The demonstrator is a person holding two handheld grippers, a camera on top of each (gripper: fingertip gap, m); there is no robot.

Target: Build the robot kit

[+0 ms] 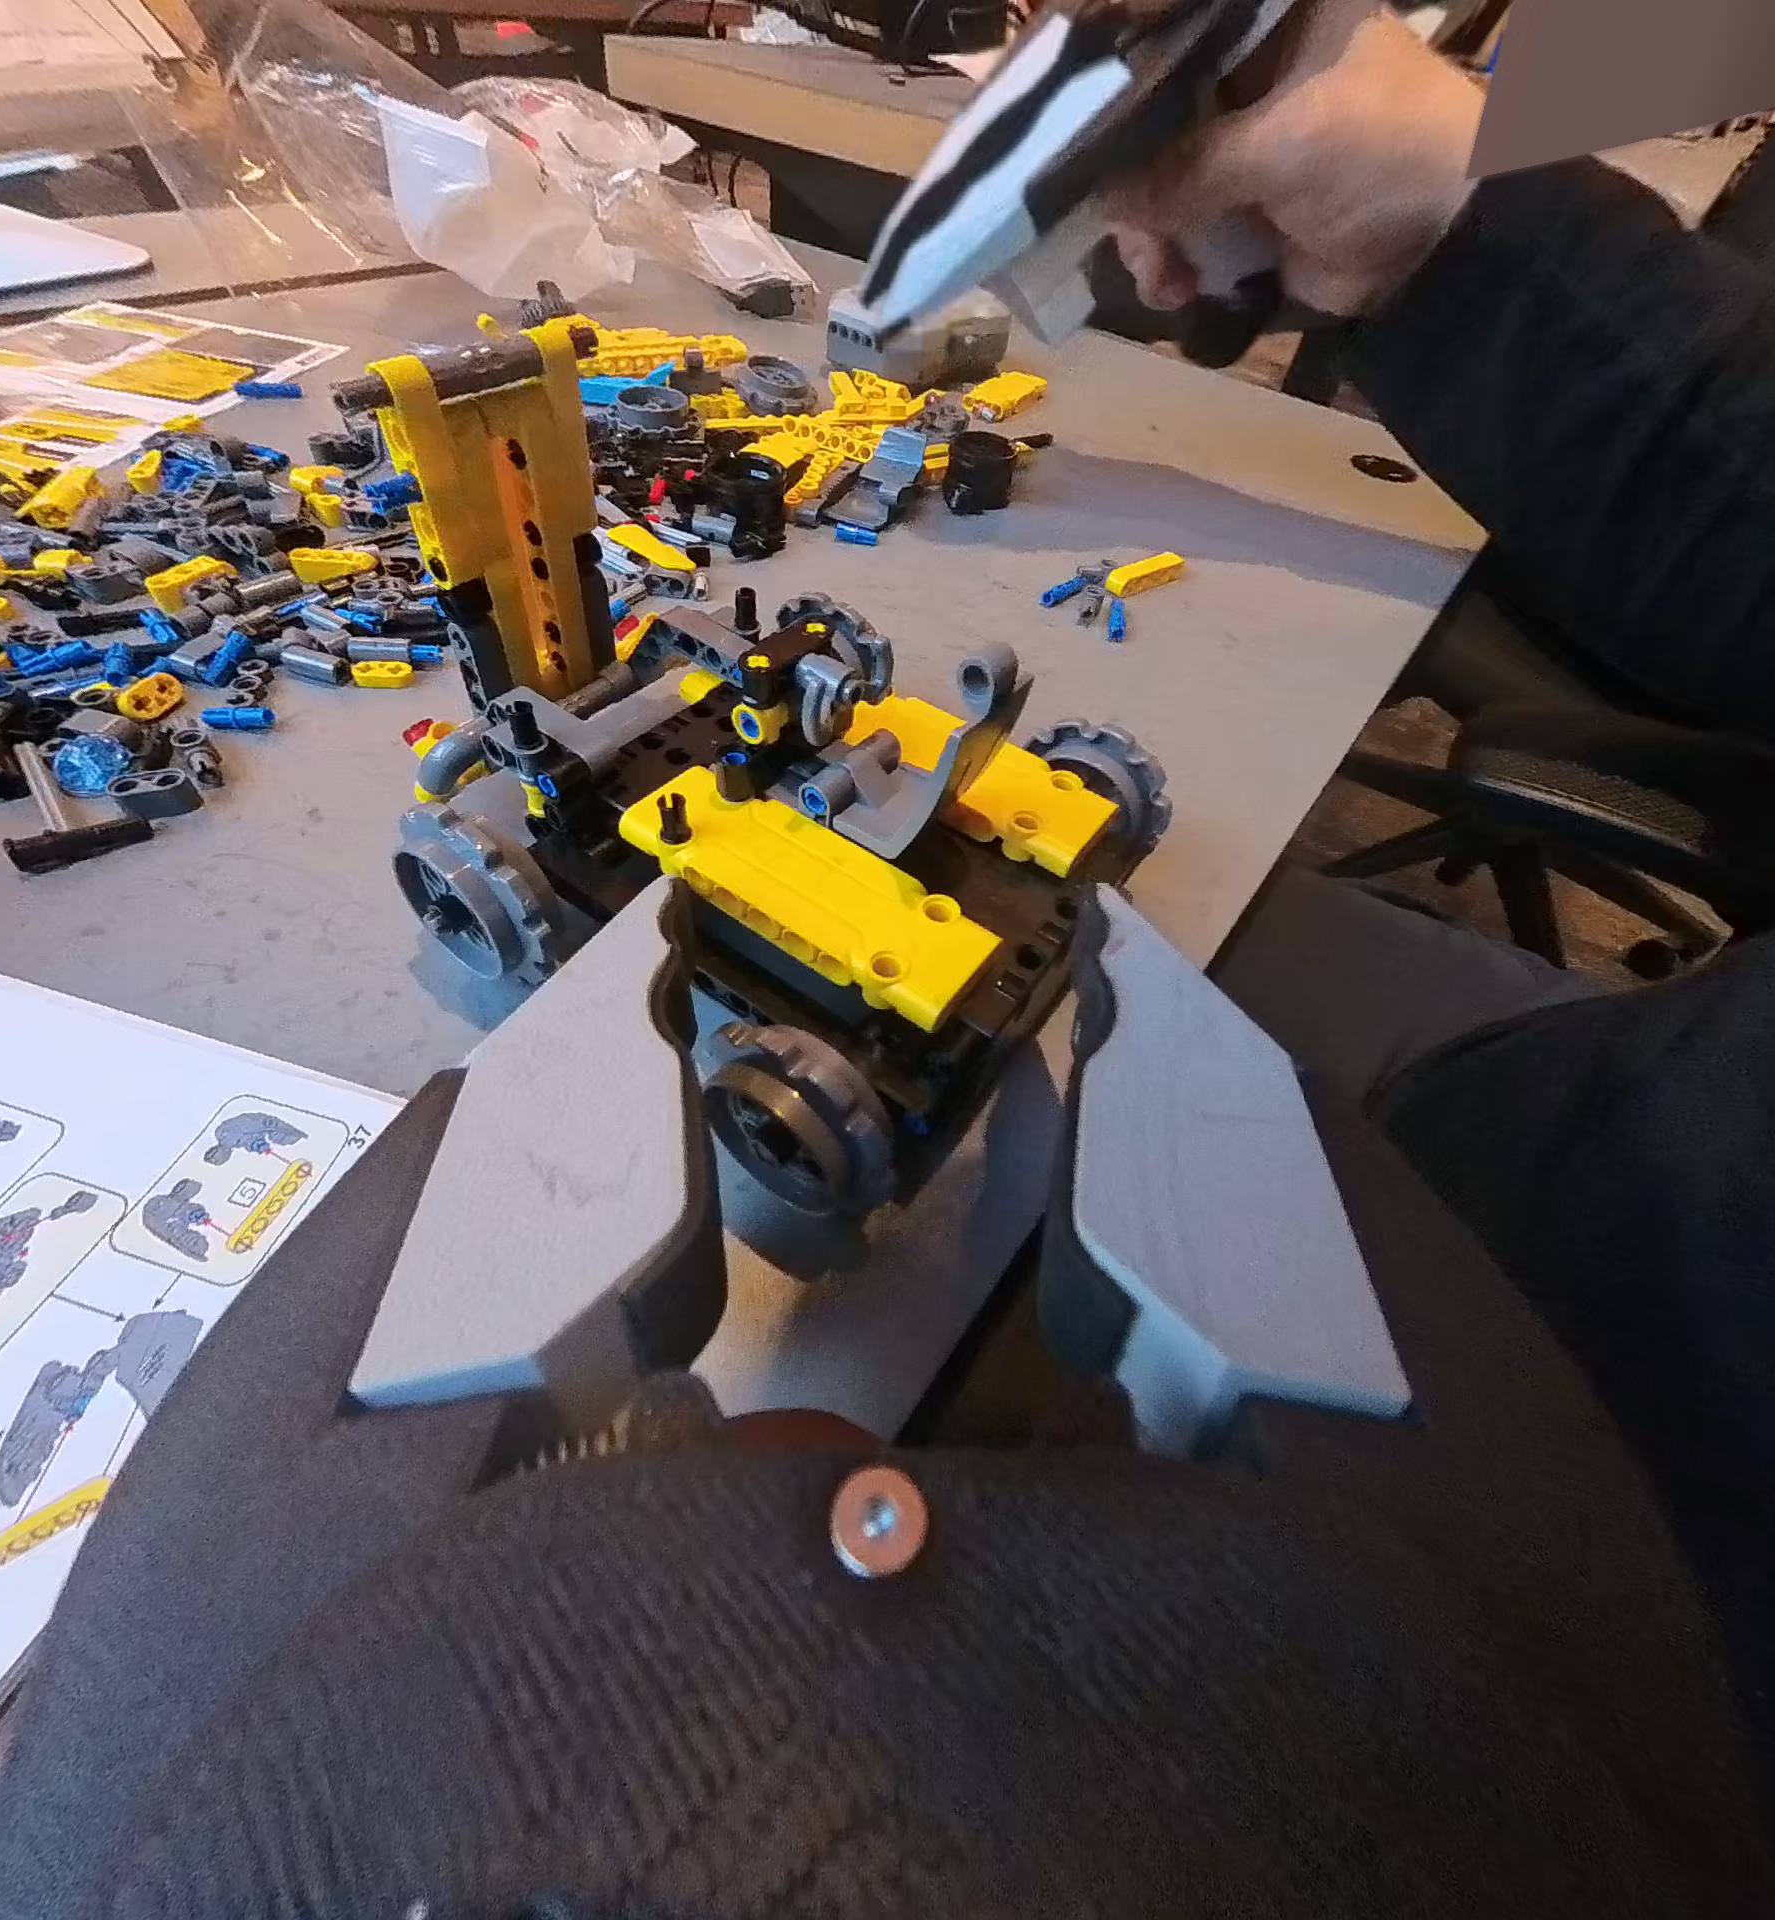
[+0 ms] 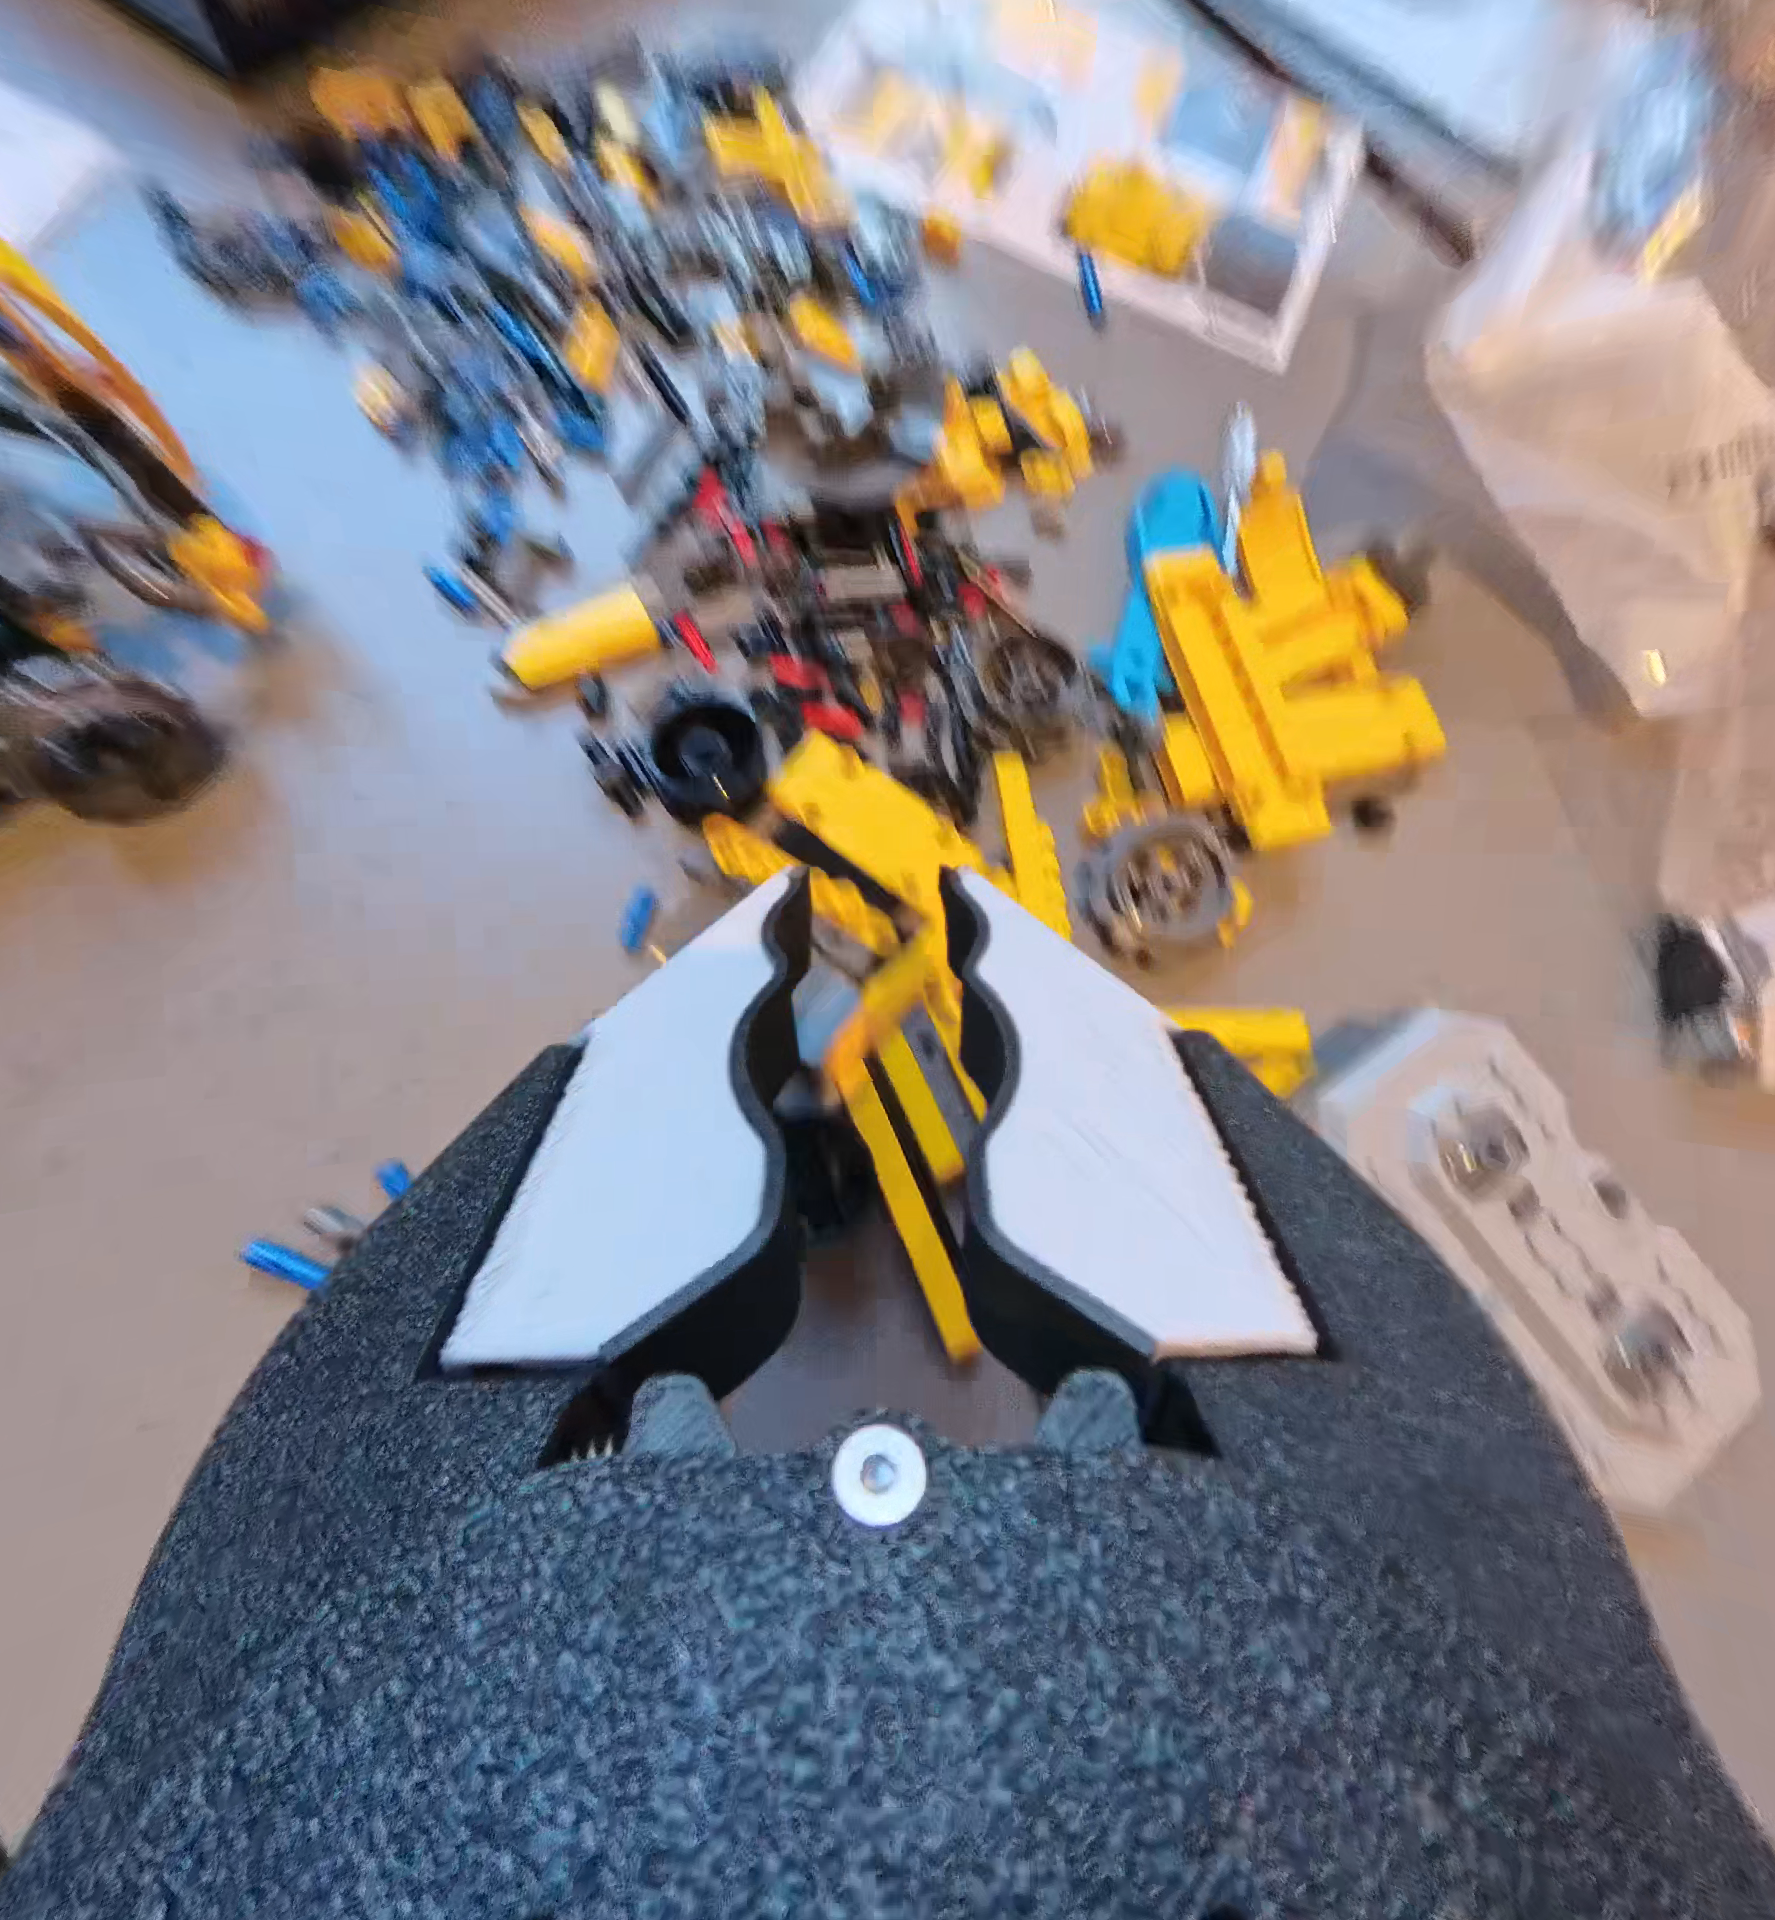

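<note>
The left gripper (image 1: 878,925) has its jaws set wide around the rear of a half-built yellow and black brick vehicle (image 1: 789,831), pinning it on the grey table (image 1: 1226,520), just beside an open instruction booklet (image 1: 83,1195). An upright yellow mast (image 1: 498,488) rises at the vehicle's far end. The right gripper (image 2: 875,894) hovers above the heap of loose bricks (image 2: 862,582); its jaws stand narrow, with a thin yellow beam (image 2: 914,1174) between them, though that view is badly smeared and I cannot tell whether it is truly gripped. A white control unit (image 2: 1548,1236) lies to its right, and crumpled clear bags (image 1: 550,177) sit beyond.
</note>
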